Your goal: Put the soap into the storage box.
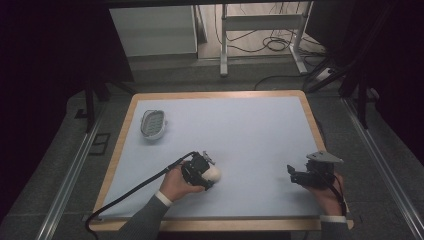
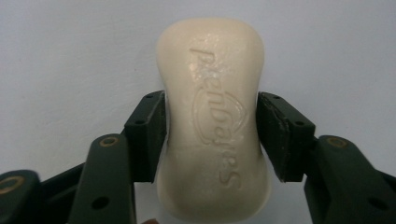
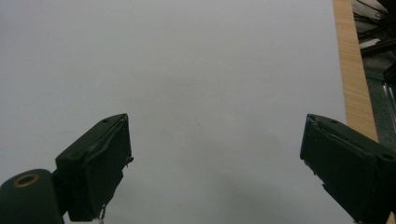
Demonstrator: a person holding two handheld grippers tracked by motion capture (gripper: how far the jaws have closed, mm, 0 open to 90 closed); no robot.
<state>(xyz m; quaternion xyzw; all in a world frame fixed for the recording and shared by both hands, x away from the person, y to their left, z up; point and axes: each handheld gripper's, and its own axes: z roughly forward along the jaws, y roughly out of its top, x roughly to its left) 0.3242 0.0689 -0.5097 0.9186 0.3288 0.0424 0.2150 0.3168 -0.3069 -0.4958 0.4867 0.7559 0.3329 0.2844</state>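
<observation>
Left gripper (image 2: 211, 135) clamps soap (image 2: 212, 116) at its waist, at 6 o'clock on the table (image 1: 260, 130). Lift level toward the dish (image 1: 152, 123) at 10 o'clock. Right gripper (image 3: 215, 163) open, idle.

The soap bar (image 2: 212, 116) looked waxy and smooth, cream-coloured, with a faint sheen and embossed lettering. The left hand-held gripper (image 2: 211, 135) had matt black plastic jaws with worn, scuffed pads. The table (image 1: 210, 95) had a matt pale blue top edged in light wood. The soap dish (image 1: 152, 123) looked like smooth white plastic.
</observation>
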